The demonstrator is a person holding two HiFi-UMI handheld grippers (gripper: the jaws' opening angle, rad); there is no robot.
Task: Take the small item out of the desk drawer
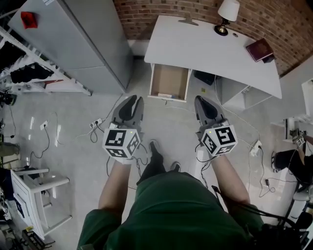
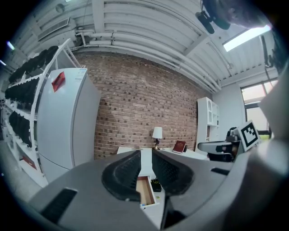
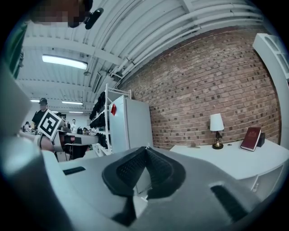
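A person stands on a grey floor holding two grippers out in front, well short of a white desk (image 1: pixel 205 46). The left gripper (image 1: pixel 136 100) has its fingers (image 2: pixel 122 173) released, a narrow empty gap between them. The right gripper (image 1: pixel 200 99) is clenched on nothing, its fingertips (image 3: pixel 143 151) touching. Ahead of the fingers, between the two grippers' lines, the desk drawer (image 1: pixel 169 78) stands pulled open. A small item (image 1: pixel 165 95) lies inside it at the end nearest the fingertips, apart from both grippers. Farther beyond the fingers, a lamp (image 1: pixel 227 14) and a red book (image 1: pixel 259 49) sit on the desktop.
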